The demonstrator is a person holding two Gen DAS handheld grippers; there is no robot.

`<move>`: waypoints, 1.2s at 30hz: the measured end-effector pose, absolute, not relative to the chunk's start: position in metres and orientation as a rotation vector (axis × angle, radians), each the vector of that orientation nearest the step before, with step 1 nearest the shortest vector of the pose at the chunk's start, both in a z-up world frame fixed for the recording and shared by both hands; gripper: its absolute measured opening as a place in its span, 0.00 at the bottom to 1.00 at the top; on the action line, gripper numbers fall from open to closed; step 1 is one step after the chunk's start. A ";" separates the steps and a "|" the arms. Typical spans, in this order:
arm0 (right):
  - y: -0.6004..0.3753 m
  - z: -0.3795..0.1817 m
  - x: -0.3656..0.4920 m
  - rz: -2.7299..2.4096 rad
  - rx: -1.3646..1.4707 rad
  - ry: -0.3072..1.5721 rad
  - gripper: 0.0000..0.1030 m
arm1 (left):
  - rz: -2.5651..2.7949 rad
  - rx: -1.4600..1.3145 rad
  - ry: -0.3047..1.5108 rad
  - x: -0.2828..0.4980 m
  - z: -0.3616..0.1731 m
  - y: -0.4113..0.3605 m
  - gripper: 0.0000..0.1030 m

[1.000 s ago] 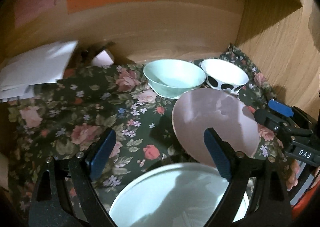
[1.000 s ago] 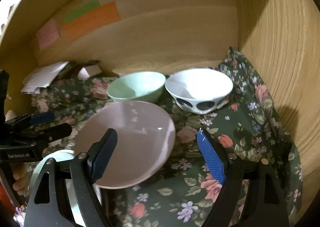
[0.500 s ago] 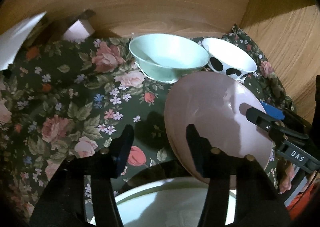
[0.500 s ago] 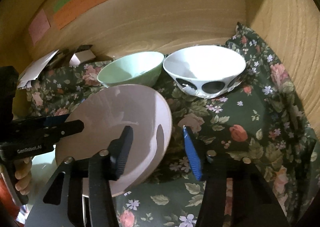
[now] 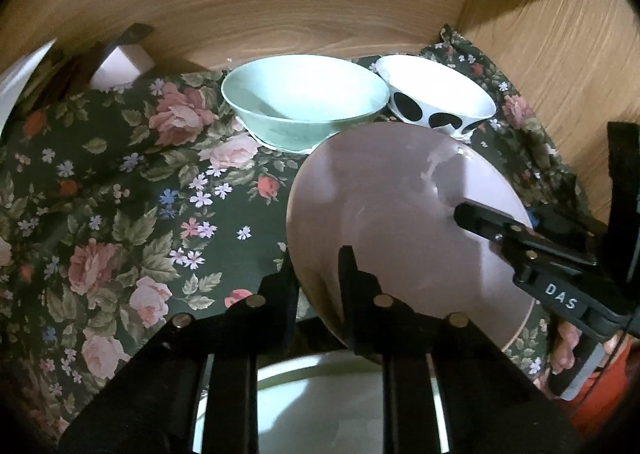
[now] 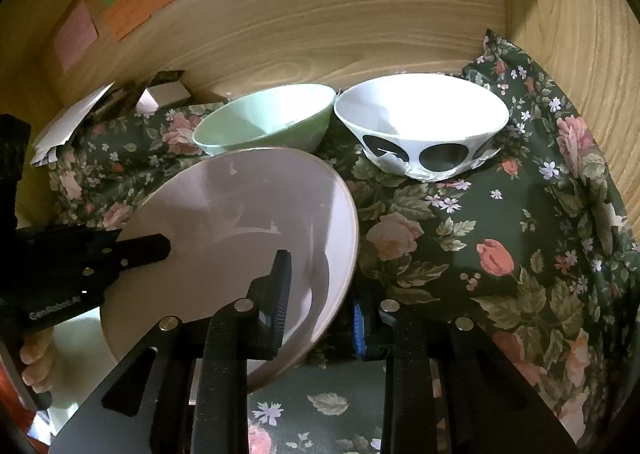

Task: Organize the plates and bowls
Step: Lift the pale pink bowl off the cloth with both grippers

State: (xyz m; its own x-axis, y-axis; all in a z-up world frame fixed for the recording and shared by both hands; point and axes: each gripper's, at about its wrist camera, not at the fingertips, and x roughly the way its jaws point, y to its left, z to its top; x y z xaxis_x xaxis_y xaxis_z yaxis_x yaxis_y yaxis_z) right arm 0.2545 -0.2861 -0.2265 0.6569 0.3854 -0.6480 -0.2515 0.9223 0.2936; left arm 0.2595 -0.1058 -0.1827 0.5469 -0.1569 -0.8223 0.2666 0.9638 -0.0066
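Both tongs, left [image 5: 318,274] and right [image 6: 320,294], have just closed, clamping opposite rims of the pink plate [image 5: 400,221], tilted just before the green bowl [image 5: 304,101]. Thin edge grips could slip, dropping it onto that bowl.

Two bowls [image 6: 352,125] block the rear; cloth [image 5: 120,193] left clear.

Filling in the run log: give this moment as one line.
left gripper: shut on pink plate rim | right gripper: shut on opposite rim | mint bowl, spotted bowl: behind, untouched
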 end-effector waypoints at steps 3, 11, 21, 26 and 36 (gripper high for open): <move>-0.287 -0.225 0.253 0.358 0.188 0.769 0.23 | -0.242 0.121 0.960 0.260 -0.183 -0.106 0.18; -0.295 -0.209 0.242 0.358 0.221 0.713 0.23 | -0.248 0.087 0.930 0.252 -0.171 -0.104 0.18; -0.289 -0.184 0.220 0.359 0.198 0.632 0.23 | -0.248 0.066 0.838 0.229 -0.142 -0.098 0.18; -0.283 -0.174 0.208 0.369 0.190 0.602 0.23 | -0.242 0.056 0.807 0.218 -0.131 -0.092 0.18; -0.261 -0.155 0.183 0.402 0.165 0.550 0.23 | -0.215 0.038 0.761 0.187 -0.117 -0.071 0.18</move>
State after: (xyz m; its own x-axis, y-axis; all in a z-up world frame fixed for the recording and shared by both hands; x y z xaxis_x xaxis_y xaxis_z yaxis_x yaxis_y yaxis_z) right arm 0.1829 -0.2612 -0.1555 0.7776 0.4129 -0.4742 -0.3261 0.9096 0.2573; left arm 0.1870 -0.0713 -0.1167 0.7034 -0.1796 -0.6877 0.2072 0.9773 -0.0433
